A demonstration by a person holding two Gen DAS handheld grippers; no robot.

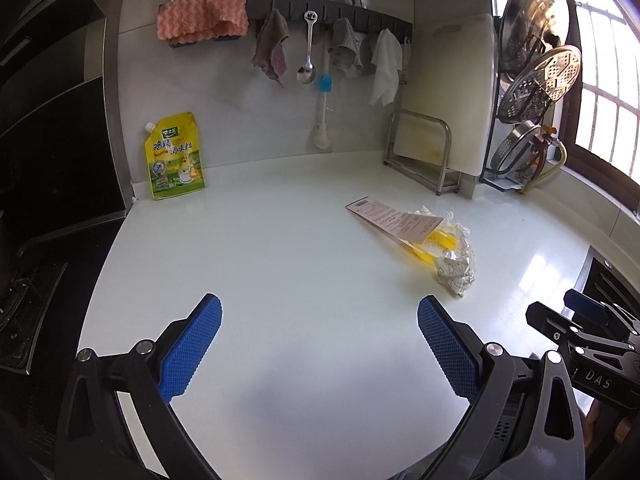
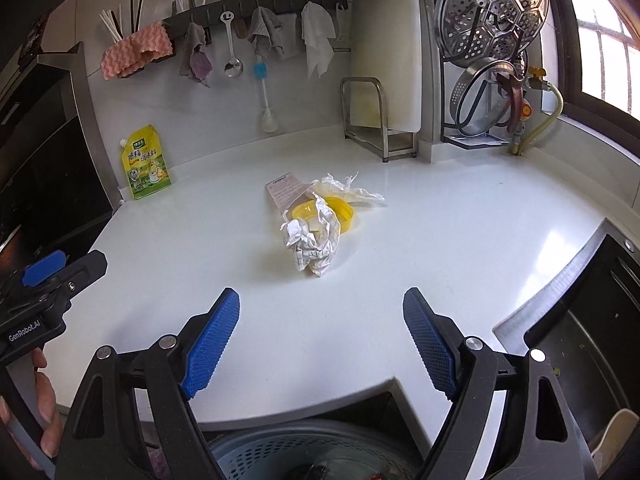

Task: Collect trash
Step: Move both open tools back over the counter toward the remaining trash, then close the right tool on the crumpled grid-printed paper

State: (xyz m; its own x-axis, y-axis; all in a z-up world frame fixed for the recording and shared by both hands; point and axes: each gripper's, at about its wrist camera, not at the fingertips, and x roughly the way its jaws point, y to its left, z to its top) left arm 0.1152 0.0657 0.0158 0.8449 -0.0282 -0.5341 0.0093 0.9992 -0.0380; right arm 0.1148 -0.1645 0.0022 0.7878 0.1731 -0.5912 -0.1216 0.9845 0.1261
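Observation:
A small heap of trash lies mid-counter: a crumpled white paper (image 2: 314, 240) (image 1: 458, 270), a yellow plastic lid (image 2: 340, 210) (image 1: 434, 242), a pink receipt (image 2: 286, 190) (image 1: 394, 220) and a torn white wrapper (image 2: 352, 192). My right gripper (image 2: 321, 312) stands open, short of the heap and above the counter's near edge. My left gripper (image 1: 319, 322) is also open, with nothing between its blue pads, and the heap lies ahead to its right. Each gripper shows at the edge of the other's view.
A yellow seasoning pouch (image 1: 174, 156) (image 2: 146, 164) leans on the back wall at the left. A cutting board in a metal rack (image 1: 440, 120) and a lid rack (image 2: 484, 60) stand at the back right. A sink (image 2: 580, 344) opens at the right, a slotted basket (image 2: 304, 456) sits below the counter edge, and a hob (image 1: 36, 280) lies left.

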